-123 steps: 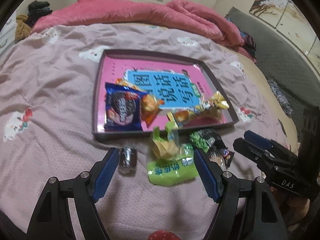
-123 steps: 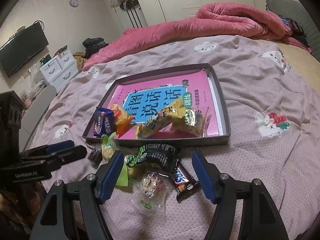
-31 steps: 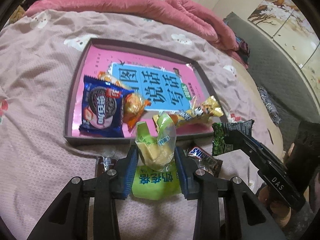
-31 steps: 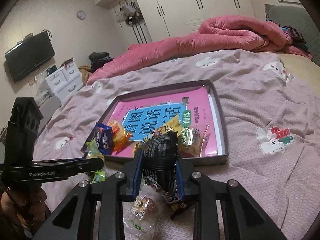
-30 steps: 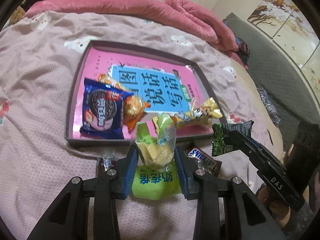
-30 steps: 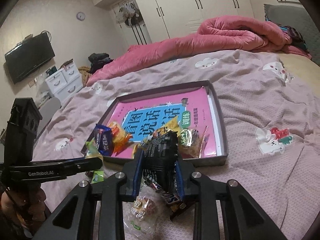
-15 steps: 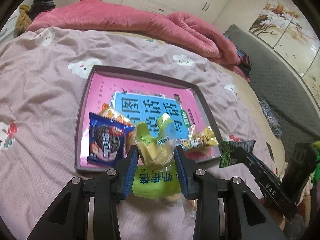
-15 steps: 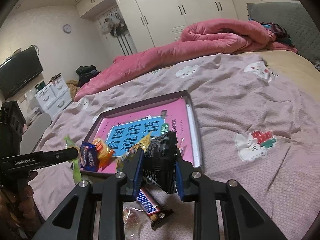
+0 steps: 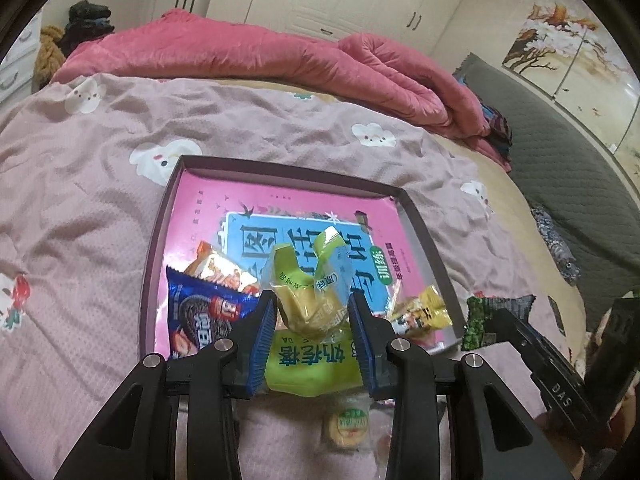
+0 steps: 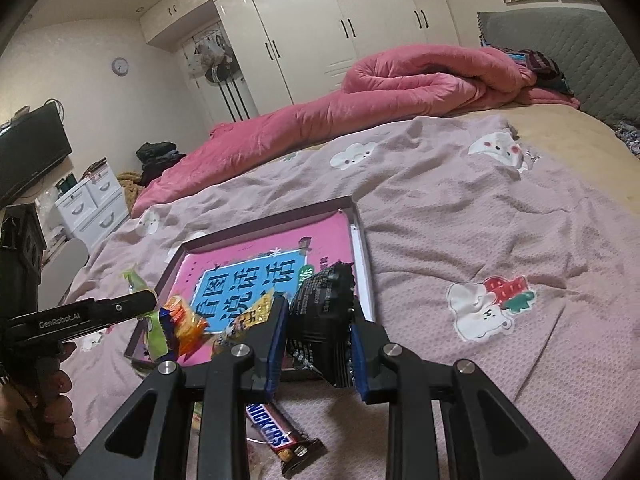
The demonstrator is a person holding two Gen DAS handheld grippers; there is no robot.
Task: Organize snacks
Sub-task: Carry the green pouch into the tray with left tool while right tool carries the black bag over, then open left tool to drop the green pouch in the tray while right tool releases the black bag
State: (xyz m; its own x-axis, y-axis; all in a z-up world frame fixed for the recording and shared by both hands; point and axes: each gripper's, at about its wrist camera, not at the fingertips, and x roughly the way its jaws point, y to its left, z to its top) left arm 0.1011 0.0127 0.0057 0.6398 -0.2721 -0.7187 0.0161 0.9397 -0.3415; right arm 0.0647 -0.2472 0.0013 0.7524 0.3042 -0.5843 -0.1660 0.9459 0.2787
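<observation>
1. Both tools had come up off the bed with a snack each. About four seconds back they were spread wide over the loose pile in front of the tray, holding nothing.

2. The left tool [image 9: 312,320] was pinched on a yellow-green snack bag [image 9: 310,292], blue pads pressing it from both sides. A second ago that bag hung low by the tray's near wall. At this point it hung over the tray [image 9: 160,240] itself, in front of the pink book [image 9: 256,208] lying inside.

3. The right tool [image 10: 316,328] was clamped on a black snack packet [image 10: 322,320] the same way. It had been carried up and forward too, so the packet was over the tray's near right corner rather than over the pile.

4. Already sitting in the tray: a blue cookie pack [image 9: 200,316], an orange packet [image 9: 216,272] and a yellow wrapper [image 9: 420,312]. All three looked the same as a second ago.

5. Still loose on the bed [image 10: 480,220]: a chocolate bar [image 10: 280,436] under the right tool and a small round cake [image 9: 348,428] in clear wrap under the left one.

6. My read: pickup was finished for these two and they only needed dropping in the tray. After that, at least two more snacks were left on the bed, so the job looked past halfway but not finished.
</observation>
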